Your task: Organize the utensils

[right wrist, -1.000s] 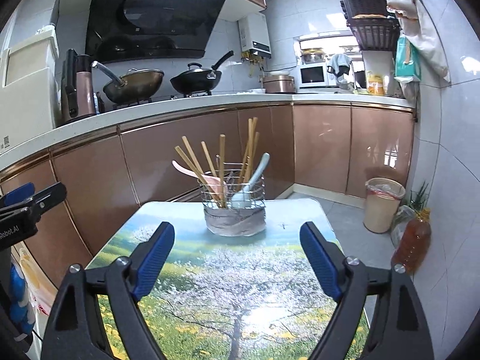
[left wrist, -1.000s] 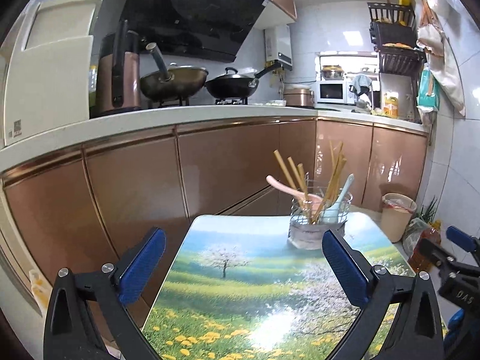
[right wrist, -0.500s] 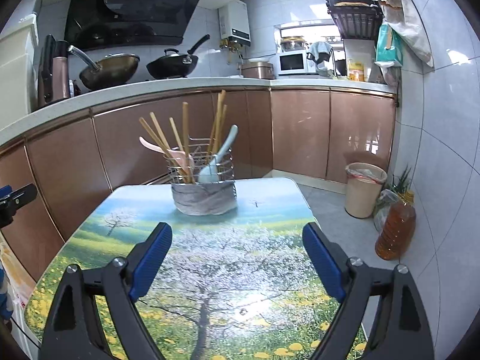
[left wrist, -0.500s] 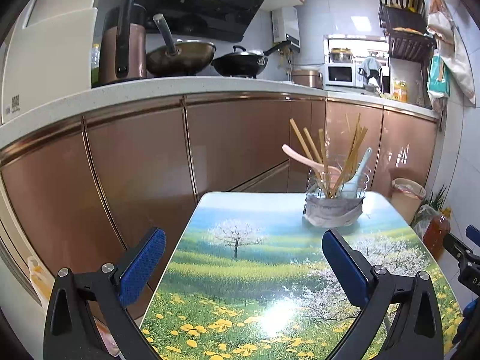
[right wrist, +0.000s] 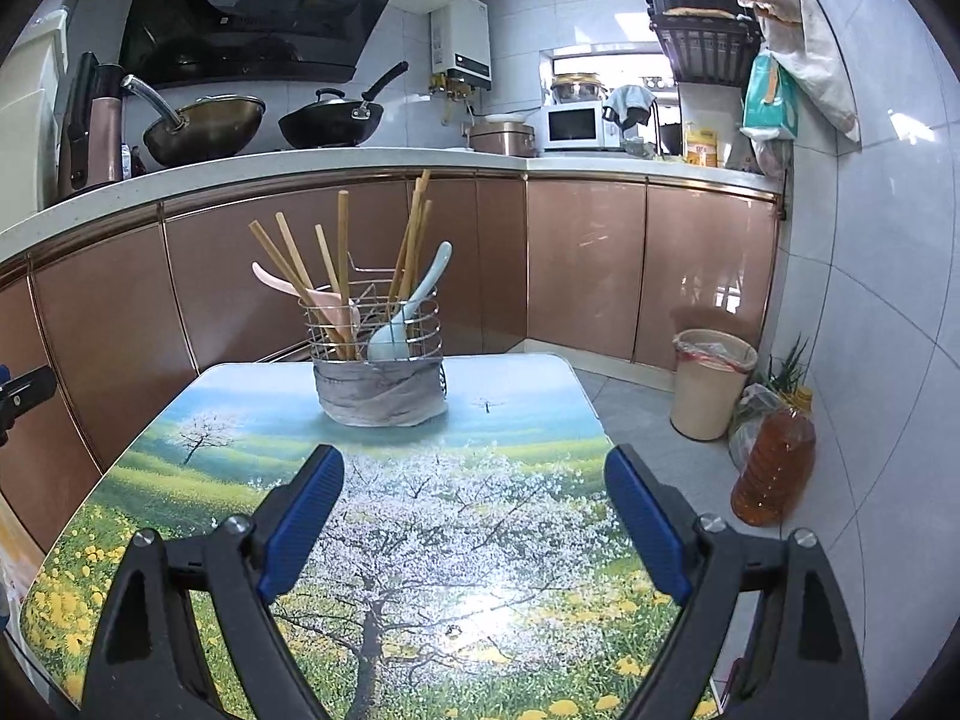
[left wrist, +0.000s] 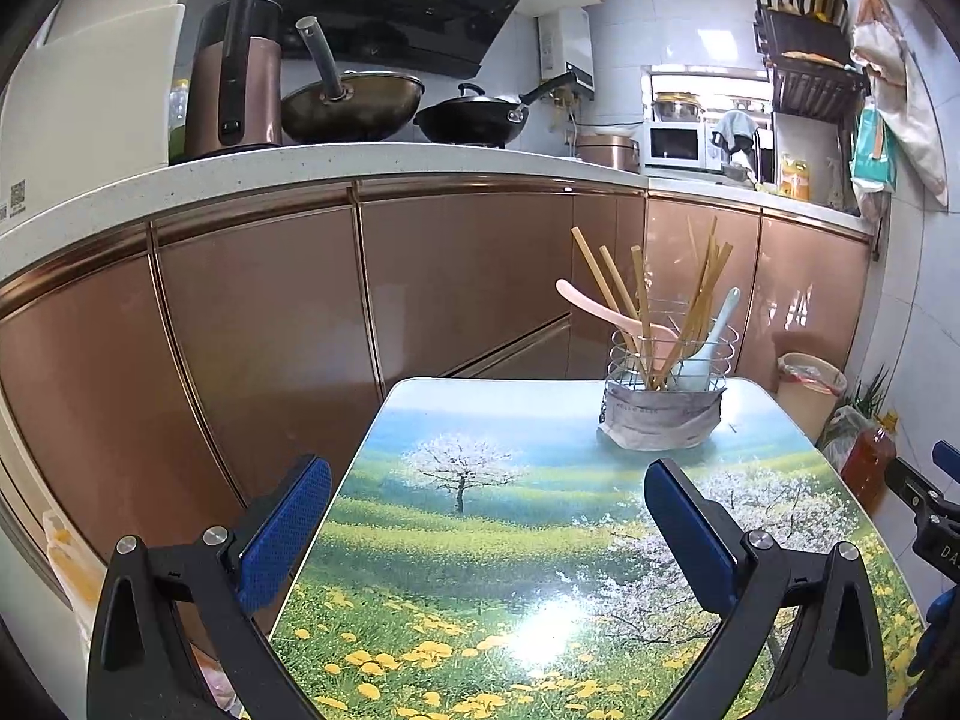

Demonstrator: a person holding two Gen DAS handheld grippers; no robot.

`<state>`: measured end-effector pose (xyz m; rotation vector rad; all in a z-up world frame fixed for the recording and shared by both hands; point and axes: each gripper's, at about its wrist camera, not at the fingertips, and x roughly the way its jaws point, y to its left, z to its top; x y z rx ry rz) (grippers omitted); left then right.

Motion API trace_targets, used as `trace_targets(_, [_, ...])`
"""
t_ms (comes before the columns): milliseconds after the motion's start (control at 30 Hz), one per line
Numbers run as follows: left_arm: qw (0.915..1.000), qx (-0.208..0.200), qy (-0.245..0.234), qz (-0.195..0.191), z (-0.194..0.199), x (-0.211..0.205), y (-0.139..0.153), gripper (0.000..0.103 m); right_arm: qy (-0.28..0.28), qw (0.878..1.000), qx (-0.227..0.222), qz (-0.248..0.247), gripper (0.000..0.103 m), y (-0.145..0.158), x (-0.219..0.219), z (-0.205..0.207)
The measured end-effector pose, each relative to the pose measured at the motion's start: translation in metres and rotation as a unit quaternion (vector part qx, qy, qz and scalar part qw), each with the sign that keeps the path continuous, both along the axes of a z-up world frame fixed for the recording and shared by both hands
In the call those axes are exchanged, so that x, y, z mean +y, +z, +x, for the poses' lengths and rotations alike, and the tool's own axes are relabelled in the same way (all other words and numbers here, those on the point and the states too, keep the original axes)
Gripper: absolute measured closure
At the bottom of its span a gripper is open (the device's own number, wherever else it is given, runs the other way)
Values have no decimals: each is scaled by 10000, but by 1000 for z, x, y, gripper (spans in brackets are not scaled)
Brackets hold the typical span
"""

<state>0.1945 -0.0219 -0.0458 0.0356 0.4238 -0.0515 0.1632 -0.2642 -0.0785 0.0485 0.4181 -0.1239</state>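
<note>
A wire utensil holder (left wrist: 663, 402) wrapped in grey cloth stands at the far end of the picture-printed table (left wrist: 510, 540). It holds several wooden chopsticks (left wrist: 702, 294), a pink spoon (left wrist: 594, 306) and a pale blue spoon (left wrist: 711, 330). It also shows in the right wrist view (right wrist: 379, 372). My left gripper (left wrist: 486, 528) is open and empty above the table's near left part. My right gripper (right wrist: 474, 516) is open and empty, in front of the holder and apart from it.
Copper-coloured cabinets (left wrist: 270, 324) and a white counter (left wrist: 300, 162) with woks stand behind the table. A bin (right wrist: 711, 384) and an oil bottle (right wrist: 774, 462) stand on the floor to the right, by the tiled wall.
Both grippers have pulled back and lifted from the holder, so it looks smaller and farther. More of the table shows. Both stay open.
</note>
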Motion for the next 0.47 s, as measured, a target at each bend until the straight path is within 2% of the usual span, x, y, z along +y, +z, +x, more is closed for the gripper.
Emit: trace_targets(467, [9993,-356,53,-43,-20,1,28,0,192,9980,-597,-80,14,45,17,-20])
